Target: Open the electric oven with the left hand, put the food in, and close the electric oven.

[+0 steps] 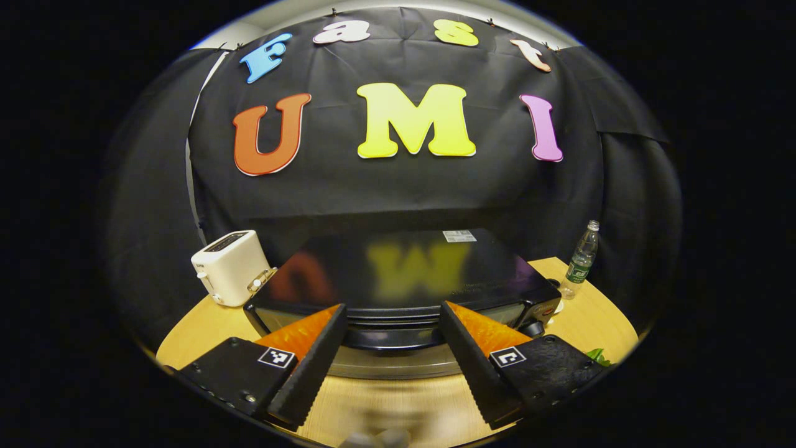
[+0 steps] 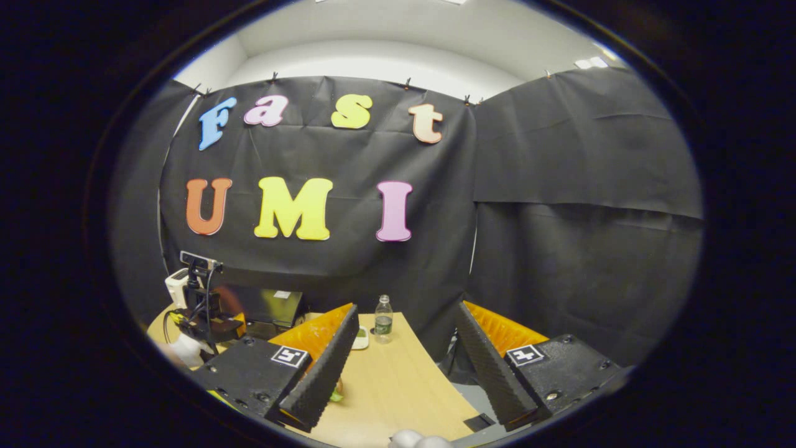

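In the left gripper view the left tool (image 1: 393, 348) covers parts of the oven (image 1: 404, 280) front, so its door cannot be seen well; a green thing (image 1: 598, 356) at the right edge is cut off and too small to tell; a blurry pale thing (image 1: 376, 438) sits at the bottom edge. In the right gripper view the oven (image 2: 264, 306) is partly hidden behind the far tool (image 2: 202, 311); a green bit (image 2: 336, 396) peeks from behind a finger (image 2: 320, 373); the counter (image 2: 388, 379) is cut off below.

Nothing really readable: white sticker (image 1: 459, 236) on the glossy black electric oven's top (image 1: 398, 274) is too blurry, same for the clear plastic bottle's green label (image 1: 579, 269) right of it.
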A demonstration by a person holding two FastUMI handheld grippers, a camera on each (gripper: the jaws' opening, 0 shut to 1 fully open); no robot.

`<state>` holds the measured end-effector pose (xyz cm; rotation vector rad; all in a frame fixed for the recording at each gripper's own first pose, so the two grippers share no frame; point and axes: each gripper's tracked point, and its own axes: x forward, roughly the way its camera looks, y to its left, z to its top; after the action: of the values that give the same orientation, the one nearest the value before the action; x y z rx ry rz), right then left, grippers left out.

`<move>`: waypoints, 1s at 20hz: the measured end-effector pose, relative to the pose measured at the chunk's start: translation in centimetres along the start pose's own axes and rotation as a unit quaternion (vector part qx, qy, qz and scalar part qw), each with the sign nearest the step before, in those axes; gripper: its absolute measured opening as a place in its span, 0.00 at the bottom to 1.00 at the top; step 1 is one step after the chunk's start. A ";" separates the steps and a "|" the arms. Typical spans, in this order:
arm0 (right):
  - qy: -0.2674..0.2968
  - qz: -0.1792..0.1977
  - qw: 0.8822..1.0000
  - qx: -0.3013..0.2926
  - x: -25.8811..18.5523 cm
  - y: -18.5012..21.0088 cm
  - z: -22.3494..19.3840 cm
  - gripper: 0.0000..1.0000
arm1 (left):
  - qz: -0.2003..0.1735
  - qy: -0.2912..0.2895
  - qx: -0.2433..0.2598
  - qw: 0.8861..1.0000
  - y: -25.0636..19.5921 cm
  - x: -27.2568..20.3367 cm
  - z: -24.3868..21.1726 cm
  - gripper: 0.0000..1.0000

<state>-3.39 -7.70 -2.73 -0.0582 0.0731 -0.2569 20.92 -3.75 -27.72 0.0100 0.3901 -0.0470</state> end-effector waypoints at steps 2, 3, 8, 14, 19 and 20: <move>0.002 0.002 1.000 -0.001 -0.3 0.2 -0.2 0.91 | -0.002 0.002 0.001 1.000 0.1 -0.6 -0.2 0.98; 0.003 0.005 1.000 -0.002 -0.3 0.4 -0.2 0.91 | -0.005 0.002 0.000 1.000 0.1 -0.7 -0.3 0.98; 0.000 0.020 1.000 -0.011 -1.1 1.2 -0.2 0.91 | -0.010 0.009 0.001 1.000 0.0 -3.2 -1.7 0.98; 0.006 0.038 0.999 -0.017 -2.7 1.8 -1.1 0.91 | -0.013 0.040 -0.004 0.999 -0.2 -6.7 -5.5 0.98; 0.014 0.042 0.999 -0.019 -3.8 1.6 -2.1 0.91 | -0.016 0.059 -0.001 0.998 -0.3 -9.0 -9.0 0.98; 0.017 0.043 0.999 -0.020 -3.9 1.6 -2.3 0.91 | -0.016 0.064 -0.001 0.998 -0.3 -9.3 -9.6 0.98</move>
<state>-6.96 -5.27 -4.87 -0.0906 0.1135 -0.1710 8.65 -3.46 -33.08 0.0050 0.5185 -0.0776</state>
